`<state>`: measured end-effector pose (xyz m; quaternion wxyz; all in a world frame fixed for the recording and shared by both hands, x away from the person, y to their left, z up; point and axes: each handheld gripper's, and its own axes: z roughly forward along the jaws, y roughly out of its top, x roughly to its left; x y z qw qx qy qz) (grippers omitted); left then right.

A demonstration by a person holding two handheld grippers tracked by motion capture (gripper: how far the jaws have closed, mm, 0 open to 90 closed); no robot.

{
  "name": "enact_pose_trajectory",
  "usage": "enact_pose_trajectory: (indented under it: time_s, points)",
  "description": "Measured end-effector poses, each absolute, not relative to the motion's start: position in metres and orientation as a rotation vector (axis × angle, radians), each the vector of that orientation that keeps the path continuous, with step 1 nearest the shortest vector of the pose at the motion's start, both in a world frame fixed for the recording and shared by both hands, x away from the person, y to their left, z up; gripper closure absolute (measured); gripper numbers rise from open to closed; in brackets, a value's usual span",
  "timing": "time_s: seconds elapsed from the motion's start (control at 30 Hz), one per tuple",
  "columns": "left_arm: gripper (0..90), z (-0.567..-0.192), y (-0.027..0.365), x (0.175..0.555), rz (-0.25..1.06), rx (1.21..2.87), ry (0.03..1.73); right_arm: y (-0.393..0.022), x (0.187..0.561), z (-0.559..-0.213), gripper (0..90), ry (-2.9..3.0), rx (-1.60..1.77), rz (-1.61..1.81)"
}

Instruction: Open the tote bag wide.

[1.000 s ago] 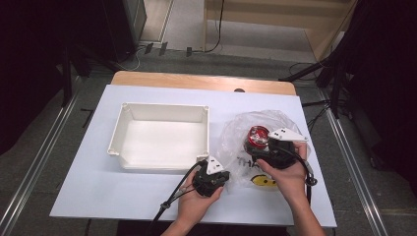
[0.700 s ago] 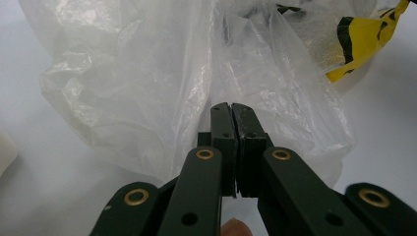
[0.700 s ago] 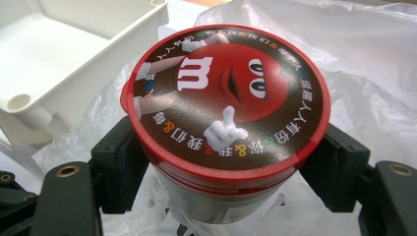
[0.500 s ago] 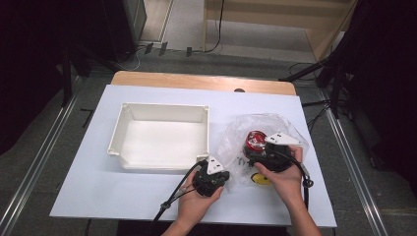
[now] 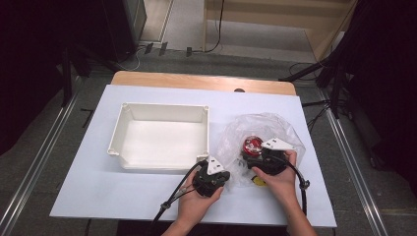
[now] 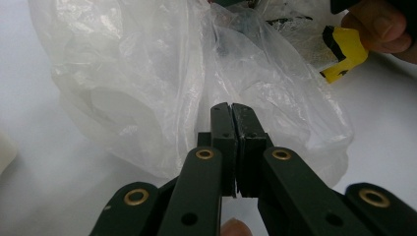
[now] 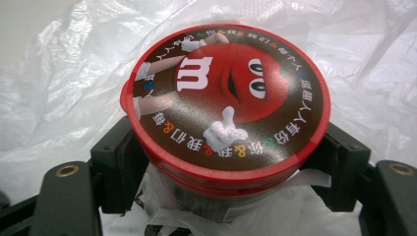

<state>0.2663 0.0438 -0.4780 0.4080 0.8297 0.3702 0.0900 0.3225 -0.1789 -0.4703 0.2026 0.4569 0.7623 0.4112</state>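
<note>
Your left gripper [image 6: 231,115] pinches the clear plastic bag [image 5: 255,130] shut-jawed to pin it on the white table [image 5: 98,196], so your right gripper [image 7: 231,162], clamped around the red-lidded M&M's tub [image 7: 226,98] inside, can work against it.

right tool [image 5: 256,156] at red-lidded can [image 5: 253,145] in plastic bag [image 5: 275,129]; left tool [image 5: 219,167] beside white tray [image 5: 129,114]
</note>
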Motion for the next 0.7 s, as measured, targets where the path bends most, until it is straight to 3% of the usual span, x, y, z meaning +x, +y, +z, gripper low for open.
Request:
enact_pose_trajectory:
  time_s: [0.1,0.43,0.7]
  points:
    - [89.4,-0.478,0.044,0.266,0.224,2.09,0.935,-0.185,0.319,-0.466,15.3,2.095,1.284,1.22]
    - [89.0,-0.478,0.044,0.267,0.219,2.086,0.942,-0.208,0.299,-0.44,17.2,2.006,1.191,1.385]
    - [89.0,-0.478,0.044,0.267,0.218,2.085,0.941,-0.188,0.314,-0.439,18.3,2.045,1.217,1.259]
